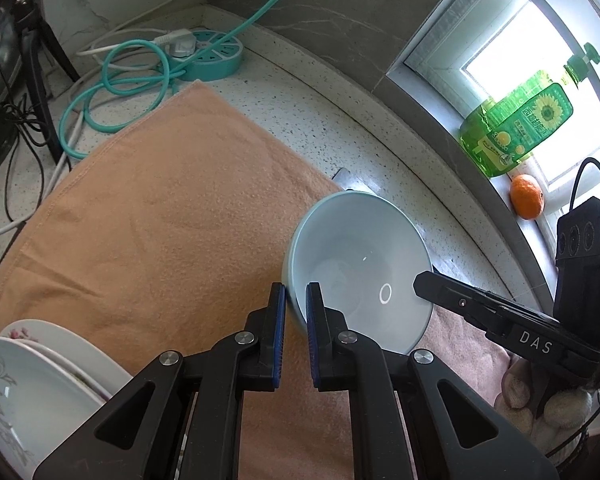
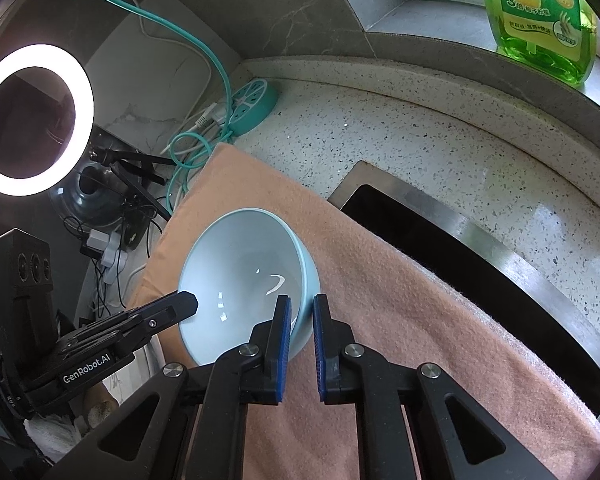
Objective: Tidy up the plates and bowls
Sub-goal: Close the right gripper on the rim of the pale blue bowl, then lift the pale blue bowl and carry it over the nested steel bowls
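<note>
A pale blue bowl (image 1: 356, 264) (image 2: 240, 264) sits tilted over the peach towel (image 1: 160, 220) (image 2: 380, 300); I cannot tell whether it still touches the cloth. My left gripper (image 1: 296, 308) is shut on the bowl's near rim, one blue pad inside and one outside. On the opposite side, my right gripper (image 2: 302, 320) pinches the rim the same way. Each gripper shows in the other's view as a black finger reaching the rim: the right gripper (image 1: 424, 284) and the left gripper (image 2: 184, 304). A stack of white flowered plates (image 1: 32, 380) lies at the lower left.
A sink opening (image 2: 440, 248) lies beside the towel on the speckled counter (image 1: 340, 128). A teal power strip (image 1: 212, 52) with looped cables sits in the back corner. A green detergent bottle (image 1: 516, 128) and an orange (image 1: 526, 196) stand on the window sill. A ring light (image 2: 32, 120) glows at left.
</note>
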{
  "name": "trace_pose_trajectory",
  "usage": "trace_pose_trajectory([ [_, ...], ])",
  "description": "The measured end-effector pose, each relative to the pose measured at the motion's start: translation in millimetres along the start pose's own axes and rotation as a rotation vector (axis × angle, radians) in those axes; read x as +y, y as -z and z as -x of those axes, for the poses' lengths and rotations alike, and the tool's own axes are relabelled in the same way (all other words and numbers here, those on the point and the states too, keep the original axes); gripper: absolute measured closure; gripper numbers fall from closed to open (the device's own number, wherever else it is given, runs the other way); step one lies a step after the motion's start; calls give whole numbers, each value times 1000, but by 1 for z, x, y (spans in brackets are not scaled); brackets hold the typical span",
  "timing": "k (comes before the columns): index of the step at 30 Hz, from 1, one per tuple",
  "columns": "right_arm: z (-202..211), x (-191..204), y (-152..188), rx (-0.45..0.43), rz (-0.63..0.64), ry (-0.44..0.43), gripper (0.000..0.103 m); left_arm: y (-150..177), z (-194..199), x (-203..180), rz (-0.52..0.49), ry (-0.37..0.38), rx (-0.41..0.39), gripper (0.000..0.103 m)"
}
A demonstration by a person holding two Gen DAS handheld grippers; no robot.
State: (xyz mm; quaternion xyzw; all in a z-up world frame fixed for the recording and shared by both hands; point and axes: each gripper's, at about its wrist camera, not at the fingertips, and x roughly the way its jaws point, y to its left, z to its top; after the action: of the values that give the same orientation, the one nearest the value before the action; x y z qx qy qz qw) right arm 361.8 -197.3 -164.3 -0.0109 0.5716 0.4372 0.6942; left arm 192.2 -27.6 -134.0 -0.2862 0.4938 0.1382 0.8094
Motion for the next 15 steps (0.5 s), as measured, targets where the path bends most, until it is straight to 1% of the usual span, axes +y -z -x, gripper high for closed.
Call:
trace_pose_trajectory([
  [6, 7, 3, 1, -9, 5, 9, 93, 2, 4, -3, -5, 13, 5, 94],
  [15, 30, 11, 6, -35, 6, 17, 93, 7, 24, -11, -24, 43, -12, 94],
])
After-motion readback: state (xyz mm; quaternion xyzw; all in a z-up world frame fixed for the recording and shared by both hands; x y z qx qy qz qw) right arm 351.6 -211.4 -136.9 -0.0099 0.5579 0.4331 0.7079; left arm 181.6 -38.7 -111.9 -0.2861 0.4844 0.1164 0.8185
